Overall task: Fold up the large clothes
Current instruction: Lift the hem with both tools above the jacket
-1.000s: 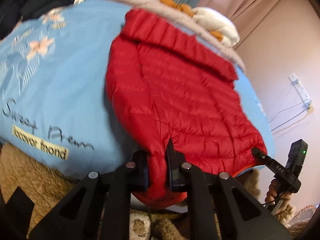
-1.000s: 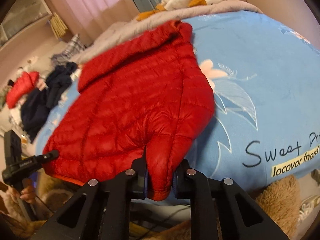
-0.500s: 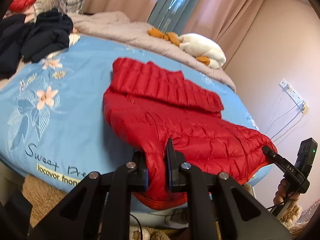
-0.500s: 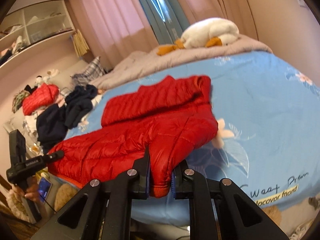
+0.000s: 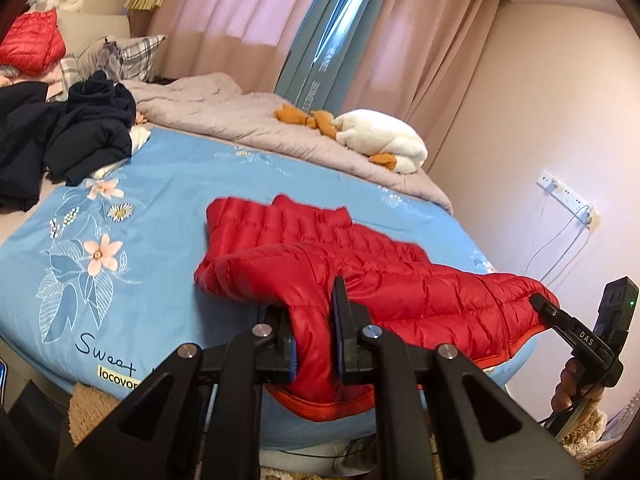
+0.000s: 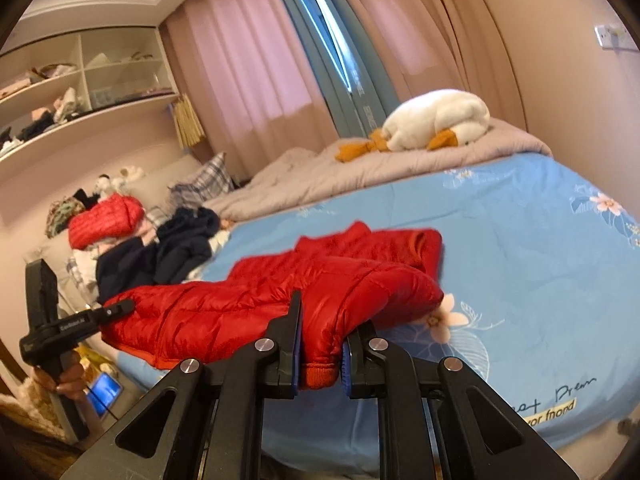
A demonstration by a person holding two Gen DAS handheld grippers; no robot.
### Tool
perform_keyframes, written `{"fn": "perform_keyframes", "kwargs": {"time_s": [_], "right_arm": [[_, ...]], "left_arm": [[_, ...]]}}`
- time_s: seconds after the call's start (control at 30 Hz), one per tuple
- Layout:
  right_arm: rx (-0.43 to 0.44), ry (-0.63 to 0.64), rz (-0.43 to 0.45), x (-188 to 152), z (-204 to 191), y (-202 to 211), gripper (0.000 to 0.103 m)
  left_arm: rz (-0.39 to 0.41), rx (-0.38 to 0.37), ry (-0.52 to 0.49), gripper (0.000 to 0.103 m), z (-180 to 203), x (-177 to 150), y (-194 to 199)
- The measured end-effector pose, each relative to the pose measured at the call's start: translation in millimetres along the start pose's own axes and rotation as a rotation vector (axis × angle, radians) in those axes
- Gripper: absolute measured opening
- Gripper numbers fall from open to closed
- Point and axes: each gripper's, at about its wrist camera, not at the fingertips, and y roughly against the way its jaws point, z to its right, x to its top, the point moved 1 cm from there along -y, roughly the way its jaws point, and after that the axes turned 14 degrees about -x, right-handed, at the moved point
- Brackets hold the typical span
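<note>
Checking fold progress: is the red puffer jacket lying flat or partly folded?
Partly folded. The red puffer jacket has its near edge raised over its far part, pinched by the left gripper and right gripper.

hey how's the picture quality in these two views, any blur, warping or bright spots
Left wrist view: strong fisheye bend with dark corners; red jacket slightly smeared at its far edge, curtain glowing with backlight. Right wrist view: same warping; jacket's far edge blurred, left gripper soft, bright daylight strip between the curtains.
</note>
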Motion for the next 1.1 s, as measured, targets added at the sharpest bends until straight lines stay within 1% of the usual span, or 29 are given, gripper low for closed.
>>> {"fn": "perform_keyframes", "kwargs": {"time_s": [0.17, 0.33, 0.43, 0.73, 1.1], "right_arm": [[0.008, 0.003, 0.018, 5.3, -0.8, -1.9, 0.016], [-0.005, 0.011, 0.010, 5.5, -0.7, -11.3, 0.016], [-0.006, -0.005, 0.002, 7.2, 1.2, -17.4, 0.016], [-0.011, -0.016, 0.004, 17.5, 3.4, -26.3, 0.016], [-0.020, -0.031, -0.027, 35.4, 2.2, -45.4, 0.016]], "left_arm": [[0.010, -0.001, 0.002, 0.012, -3.3, 3.7, -0.5], [-0.001, 0.006, 0.015, 0.012, -5.9, 4.5, -8.7], [0.001, 0.003, 0.015, 0.012, -5.5, 7.0, -11.4], [0.009, 0.005, 0.016, 0.013, -9.5, 21.8, -25.0], [0.002, 0.025, 0.034, 0.013, -16.4, 43.4, -46.8]]}}
